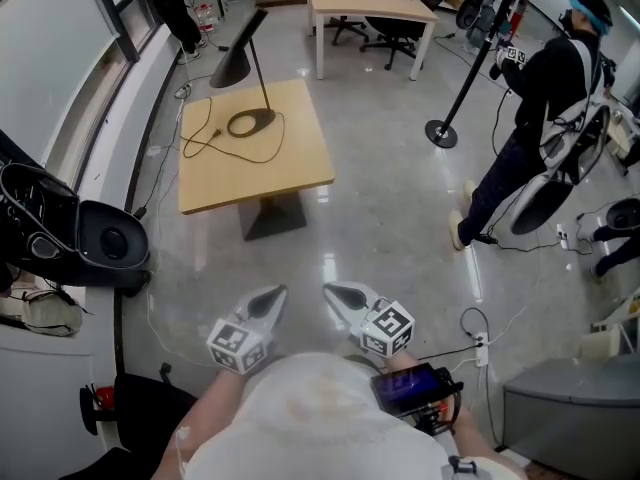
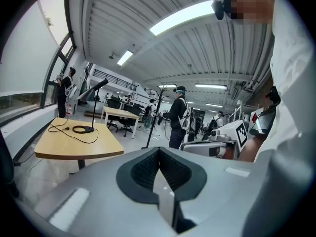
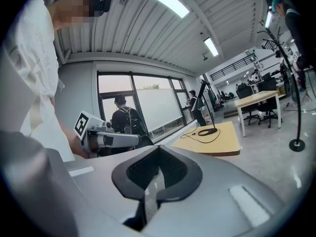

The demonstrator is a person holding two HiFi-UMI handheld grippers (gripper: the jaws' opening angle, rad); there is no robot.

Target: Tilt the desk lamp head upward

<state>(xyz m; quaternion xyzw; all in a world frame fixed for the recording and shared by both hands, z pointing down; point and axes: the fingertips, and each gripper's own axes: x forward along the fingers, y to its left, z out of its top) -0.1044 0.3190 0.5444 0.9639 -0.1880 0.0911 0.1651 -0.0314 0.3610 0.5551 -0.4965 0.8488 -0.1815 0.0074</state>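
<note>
A black desk lamp [image 1: 243, 58] stands on a light wooden table [image 1: 290, 163], its cone head angled down to the left and its cord looped beside the round base [image 1: 250, 121]. Both grippers are held close to the person's body, well short of the table. The left gripper [image 1: 273, 295] and the right gripper [image 1: 335, 292] are shut with nothing between their jaws. The lamp [image 2: 93, 89] shows far off on the table [image 2: 79, 144] in the left gripper view, beyond the left gripper [image 2: 159, 150]. Past the right gripper [image 3: 158, 148] in its own view, the lamp [image 3: 206, 94] is small too.
A person in black [image 1: 545, 88] stands at the right beside a black pole on a round base [image 1: 441, 133]. A second table [image 1: 370, 3] with office chairs is behind. Dark equipment [image 1: 100, 243] sits at the left wall. Cables and a power strip [image 1: 480, 346] lie on the floor.
</note>
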